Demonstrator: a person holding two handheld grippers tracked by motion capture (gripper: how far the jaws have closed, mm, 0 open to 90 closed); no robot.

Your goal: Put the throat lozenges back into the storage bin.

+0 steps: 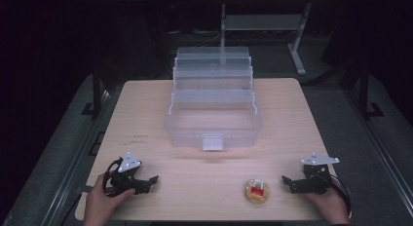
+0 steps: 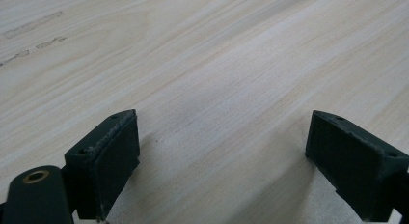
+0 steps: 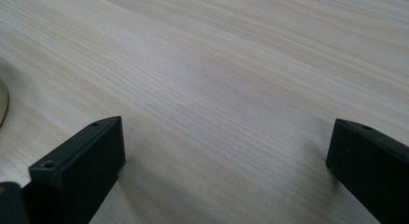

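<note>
A clear plastic tiered storage box (image 1: 213,106) stands open at the middle of the wooden table (image 1: 146,114), its trays stepped back. A small round container (image 1: 256,191) with a tan lid and a red label lies near the front edge, right of centre. My left gripper (image 1: 152,181) rests on the table at the front left, held by a hand, jaws wide apart with bare wood between them (image 2: 222,151). My right gripper (image 1: 287,181) rests at the front right, just right of the round container, jaws also wide apart over bare wood (image 3: 226,156).
The table's front edge runs just below both hands. Beyond the table's far edge stands a grey metal frame (image 1: 297,46) on a dark floor. The round container's rim (image 3: 2,105) peeks in at the left of the right gripper view.
</note>
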